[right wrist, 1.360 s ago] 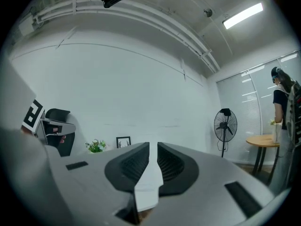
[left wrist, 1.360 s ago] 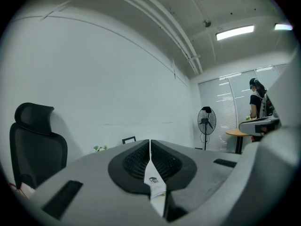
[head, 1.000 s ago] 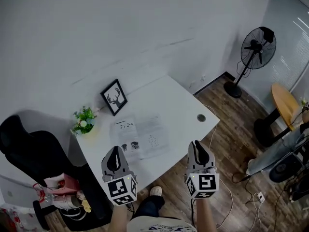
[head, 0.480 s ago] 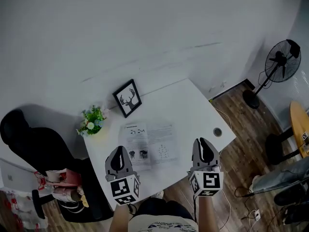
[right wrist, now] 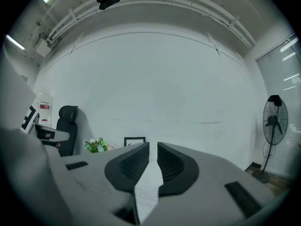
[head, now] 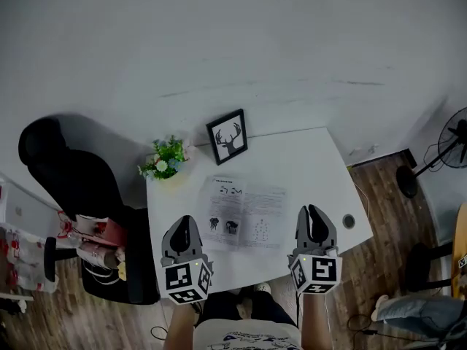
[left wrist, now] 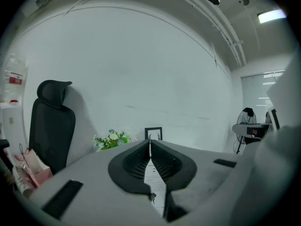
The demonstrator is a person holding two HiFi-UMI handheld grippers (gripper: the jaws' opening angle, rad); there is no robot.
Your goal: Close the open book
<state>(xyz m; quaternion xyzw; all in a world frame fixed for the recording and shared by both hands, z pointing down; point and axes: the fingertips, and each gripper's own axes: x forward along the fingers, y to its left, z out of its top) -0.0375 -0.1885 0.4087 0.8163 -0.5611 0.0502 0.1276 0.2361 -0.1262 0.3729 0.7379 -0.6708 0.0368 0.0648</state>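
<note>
Holding shut with nothing in it, the left gripper (head: pixel 184 221) has its jaws pressed together just off the book's near-left corner. The right gripper (head: pixel 312 211) shows a thin slit between its jaws, nothing in the gap, just off the book's near-right corner. The book (head: pixel 246 214) lies open and flat on the white table (head: pixel 306 159), untouched. The deer picture frame (head: pixel 227 135) stands behind the book, the small plant (head: pixel 165 159) behind-left of it, the black chair (head: pixel 69 173) well left of it, and the fan (head: pixel 452 148) far right of it.
</note>
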